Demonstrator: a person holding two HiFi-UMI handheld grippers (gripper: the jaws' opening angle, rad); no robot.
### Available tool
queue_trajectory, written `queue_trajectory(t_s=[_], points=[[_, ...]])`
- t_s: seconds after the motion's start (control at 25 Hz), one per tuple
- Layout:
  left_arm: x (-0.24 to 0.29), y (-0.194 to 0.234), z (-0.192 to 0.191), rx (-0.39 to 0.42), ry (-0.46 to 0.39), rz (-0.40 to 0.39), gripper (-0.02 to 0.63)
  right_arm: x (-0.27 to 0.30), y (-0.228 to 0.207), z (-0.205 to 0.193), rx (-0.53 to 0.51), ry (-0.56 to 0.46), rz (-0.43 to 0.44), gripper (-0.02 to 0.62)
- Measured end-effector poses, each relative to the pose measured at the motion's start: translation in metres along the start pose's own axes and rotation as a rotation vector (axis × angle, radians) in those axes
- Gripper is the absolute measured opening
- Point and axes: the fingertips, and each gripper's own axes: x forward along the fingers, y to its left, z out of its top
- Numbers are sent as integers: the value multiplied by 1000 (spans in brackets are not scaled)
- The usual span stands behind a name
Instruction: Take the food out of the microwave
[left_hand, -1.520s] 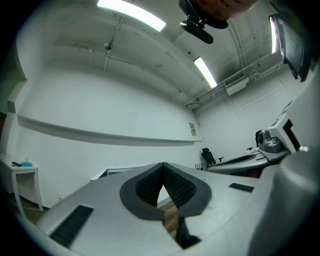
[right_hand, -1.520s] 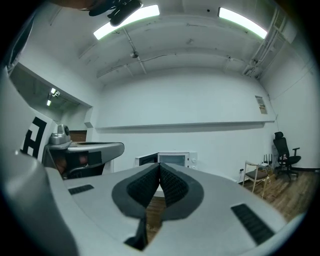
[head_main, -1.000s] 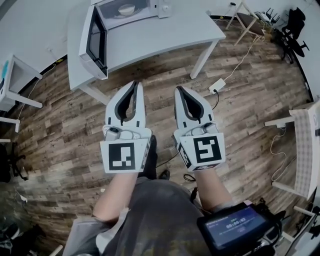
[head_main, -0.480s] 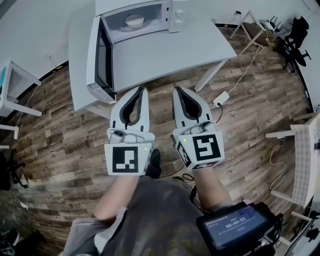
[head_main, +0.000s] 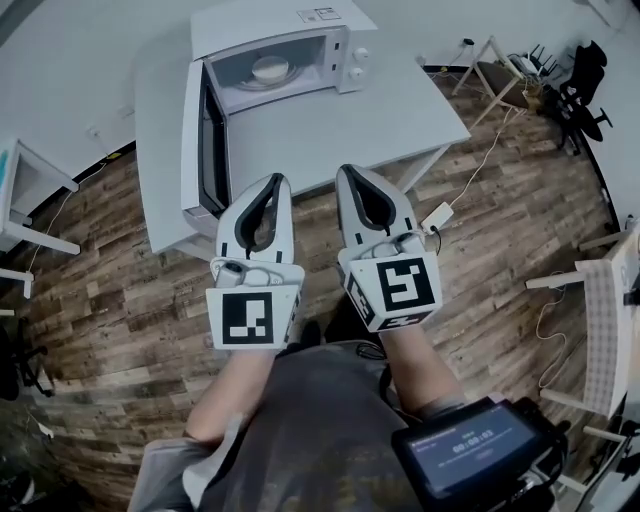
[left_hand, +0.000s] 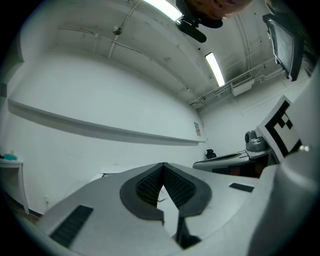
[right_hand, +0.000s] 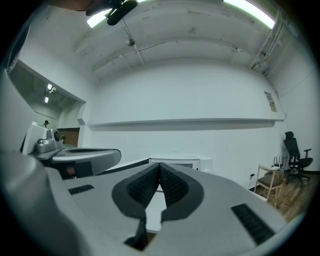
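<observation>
The microwave (head_main: 262, 18) stands open on the white desk (head_main: 340, 115). Its door (head_main: 200, 140) is swung out to its left, reaching as far as the desk's front edge. Inside the microwave sits a pale dish of food (head_main: 268, 70) (too small in the head view to tell what the food is).

The left gripper (head_main: 272, 180) is in front of the microwave, just beside the door's outer end. Its jaws are pressed together with nothing between them. In its own view (left_hand: 163, 165) those jaws hide the microwave. The right gripper (head_main: 350, 172) is also in front of the microwave, at the desk's front edge, its jaws likewise closed and empty. In its own view (right_hand: 160, 165) the microwave's top shows just above the tips.

A bare stretch of desk lies open between the microwave's mouth and both grippers.
</observation>
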Motion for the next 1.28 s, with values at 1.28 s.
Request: queue_trajectory(t_s=[1.28], points=[[174,2,-52,20,108,202,8,135,-128,-27,17,52,230,8]])
